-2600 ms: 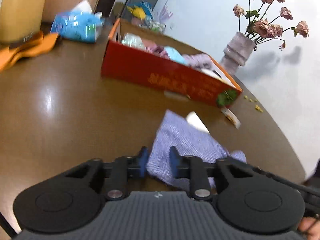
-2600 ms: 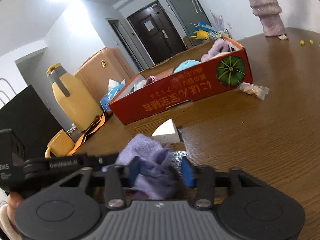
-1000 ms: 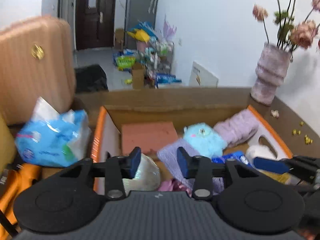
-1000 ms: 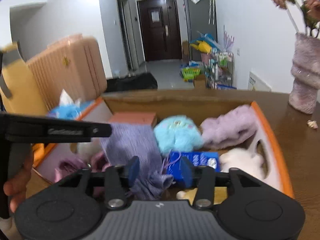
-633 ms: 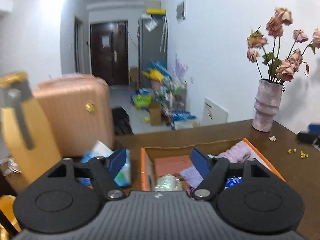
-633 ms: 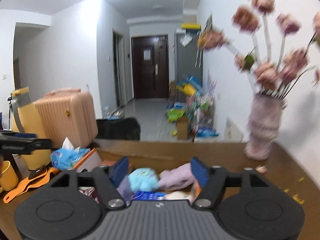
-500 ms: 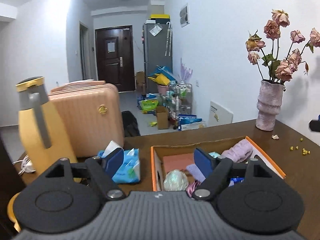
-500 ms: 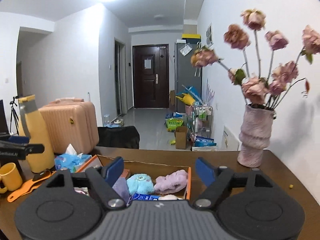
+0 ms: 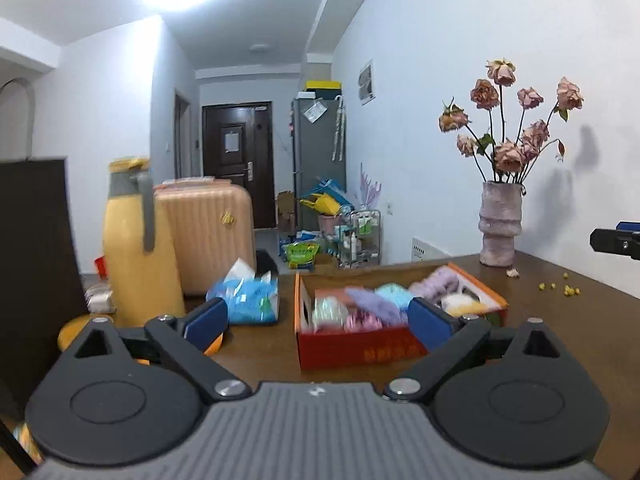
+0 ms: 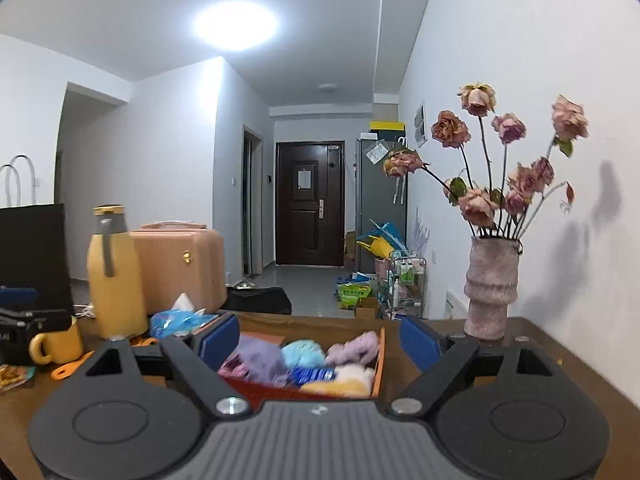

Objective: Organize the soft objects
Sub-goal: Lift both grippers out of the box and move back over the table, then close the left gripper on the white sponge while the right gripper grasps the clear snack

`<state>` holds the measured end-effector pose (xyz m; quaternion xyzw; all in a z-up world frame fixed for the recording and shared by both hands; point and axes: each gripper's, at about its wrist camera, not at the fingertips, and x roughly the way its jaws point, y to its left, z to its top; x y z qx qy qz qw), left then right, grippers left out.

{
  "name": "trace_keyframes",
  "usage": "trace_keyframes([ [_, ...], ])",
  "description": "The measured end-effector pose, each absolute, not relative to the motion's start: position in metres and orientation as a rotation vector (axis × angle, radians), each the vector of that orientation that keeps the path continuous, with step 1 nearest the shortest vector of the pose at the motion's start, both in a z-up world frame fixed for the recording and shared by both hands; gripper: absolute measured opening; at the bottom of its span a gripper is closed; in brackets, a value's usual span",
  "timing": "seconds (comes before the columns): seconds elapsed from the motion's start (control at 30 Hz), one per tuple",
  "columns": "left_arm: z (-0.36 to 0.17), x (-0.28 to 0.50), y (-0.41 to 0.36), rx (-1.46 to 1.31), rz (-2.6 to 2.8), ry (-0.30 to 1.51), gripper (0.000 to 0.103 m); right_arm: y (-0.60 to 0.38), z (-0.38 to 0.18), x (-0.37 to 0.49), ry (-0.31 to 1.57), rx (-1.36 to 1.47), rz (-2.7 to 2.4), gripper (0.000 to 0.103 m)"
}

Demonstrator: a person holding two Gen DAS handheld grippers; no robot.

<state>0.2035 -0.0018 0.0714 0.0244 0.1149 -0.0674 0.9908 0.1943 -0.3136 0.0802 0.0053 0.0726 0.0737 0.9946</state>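
Both of your tools are empty. Your left gripper [image 9: 318, 320] and right gripper [image 10: 320, 340] have just been opening and now stand wide, nothing between the blue pads [image 9: 206, 320]. Beyond them, on the brown wooden table [image 9: 560, 320], sits the red and orange cardboard box [image 9: 360, 350]; inside it the lilac knitted cloth [image 10: 260, 356] lies left of the turquoise plush toy [image 10: 302, 352] and the fluffy mauve piece [image 10: 354, 346]. Far right stands a ribbed pink vase of dried roses [image 10: 492, 292]; far left, a yellow thermos jug [image 10: 114, 276].
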Motion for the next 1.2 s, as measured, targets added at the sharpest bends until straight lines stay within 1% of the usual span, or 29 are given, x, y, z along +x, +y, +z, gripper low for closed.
trace_keyframes([
  [0.13,0.041,0.166,-0.008,0.036,-0.115,0.259,0.099,-0.309,0.047,0.146,0.111,0.003,0.174,0.088],
  [0.3,0.018,0.142,-0.012,-0.008,-0.133,0.346,0.099,-0.303,0.017,0.113,0.174,0.011,0.212,0.089],
  [0.43,0.011,0.133,-0.013,-0.037,-0.13,0.374,0.099,-0.299,0.003,0.099,0.212,0.013,0.254,0.089],
  [0.67,0.002,0.143,-0.026,-0.032,-0.127,0.419,0.099,-0.299,-0.011,0.111,0.248,-0.021,0.24,0.089],
  [0.83,-0.006,0.178,-0.053,-0.006,-0.155,0.456,0.099,-0.312,-0.017,0.15,0.338,-0.035,0.206,0.087],
  [0.93,-0.015,0.209,-0.076,0.019,-0.184,0.467,0.099,-0.325,-0.02,0.185,0.402,-0.044,0.185,0.082],
  [1.0,-0.021,0.232,-0.091,0.042,-0.207,0.47,0.099,-0.333,-0.02,0.211,0.439,-0.038,0.177,0.074],
  [1.1,-0.029,0.264,-0.112,0.077,-0.233,0.471,0.098,-0.34,-0.023,0.251,0.462,-0.057,0.191,0.069],
  [1.13,-0.033,0.274,-0.116,0.084,-0.243,0.474,0.094,-0.342,-0.024,0.263,0.468,-0.063,0.189,0.067],
  [1.17,-0.036,0.284,-0.121,0.094,-0.255,0.485,0.088,-0.344,-0.026,0.279,0.475,-0.067,0.189,0.062],
  [1.2,-0.039,0.293,-0.125,0.098,-0.269,0.496,0.086,-0.345,-0.027,0.294,0.487,-0.065,0.192,0.057],
])
